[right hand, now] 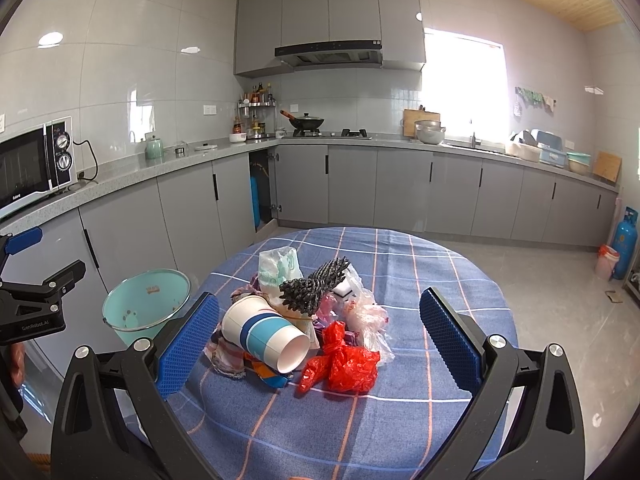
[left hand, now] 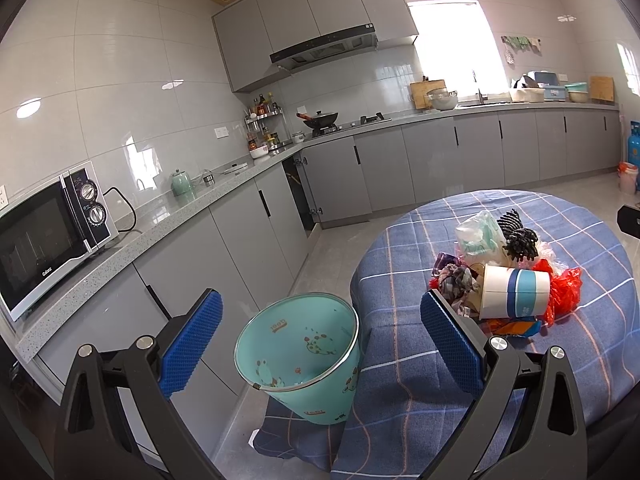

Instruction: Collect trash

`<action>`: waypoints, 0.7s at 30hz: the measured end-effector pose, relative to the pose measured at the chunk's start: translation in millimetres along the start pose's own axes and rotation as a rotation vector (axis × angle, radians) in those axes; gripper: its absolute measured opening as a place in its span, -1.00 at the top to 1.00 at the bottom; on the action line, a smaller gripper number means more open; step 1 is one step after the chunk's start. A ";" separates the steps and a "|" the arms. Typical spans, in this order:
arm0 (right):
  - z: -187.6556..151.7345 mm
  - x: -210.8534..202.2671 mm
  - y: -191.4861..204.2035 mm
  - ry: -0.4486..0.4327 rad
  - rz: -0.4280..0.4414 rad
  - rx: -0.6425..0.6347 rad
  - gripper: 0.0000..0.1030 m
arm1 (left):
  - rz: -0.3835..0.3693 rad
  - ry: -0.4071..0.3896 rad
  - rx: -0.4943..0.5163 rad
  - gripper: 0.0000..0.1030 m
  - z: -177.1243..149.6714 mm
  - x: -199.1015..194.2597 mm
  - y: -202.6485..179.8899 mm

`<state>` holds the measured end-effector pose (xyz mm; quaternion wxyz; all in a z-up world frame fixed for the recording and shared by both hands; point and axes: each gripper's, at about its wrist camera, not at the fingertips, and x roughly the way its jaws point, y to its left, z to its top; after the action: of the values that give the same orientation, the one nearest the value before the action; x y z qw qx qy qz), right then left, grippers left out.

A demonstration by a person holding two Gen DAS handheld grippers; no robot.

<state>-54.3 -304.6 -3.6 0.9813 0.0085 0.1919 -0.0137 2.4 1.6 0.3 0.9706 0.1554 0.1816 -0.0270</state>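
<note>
Trash pile sits mid-desk [right hand: 400, 420] on the blue plaid cloth: paper cup [right hand: 266, 334] lying on its side, mouth toward the camera, with a red plastic bag [right hand: 344, 364] just beside it and a dark knobbly piece [right hand: 314, 284] on top of clear bags. Teal bin [left hand: 298, 354] stands beside the desk's edge, nothing visible inside. Left hand-held gripper [left hand: 320, 340] is spread wide and holds nothing, the bin framed between its pads; right hand-held gripper [right hand: 320, 340] likewise wide, bare, the pile between its fingers.

Checked round table [right hand: 400, 420] under trash heap [right hand: 304, 320]
</note>
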 end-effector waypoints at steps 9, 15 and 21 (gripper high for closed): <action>-0.3 1.4 -1.1 0.003 -0.002 0.003 -0.91 | -0.001 0.002 0.001 -0.90 -0.6 0.5 -0.5; -1.4 6.4 -6.1 0.001 -0.020 0.005 -0.91 | -0.001 0.013 0.004 -0.90 -1.6 6.4 -3.4; -10.1 26.3 -26.1 0.017 -0.080 0.030 -0.91 | -0.010 0.028 -0.006 -0.89 -0.4 23.6 -9.1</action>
<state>-34.5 -331.1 -23.1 0.9781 0.0158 0.2001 -0.0560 23.3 -6.8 -11.2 0.9683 0.1521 0.1958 -0.0292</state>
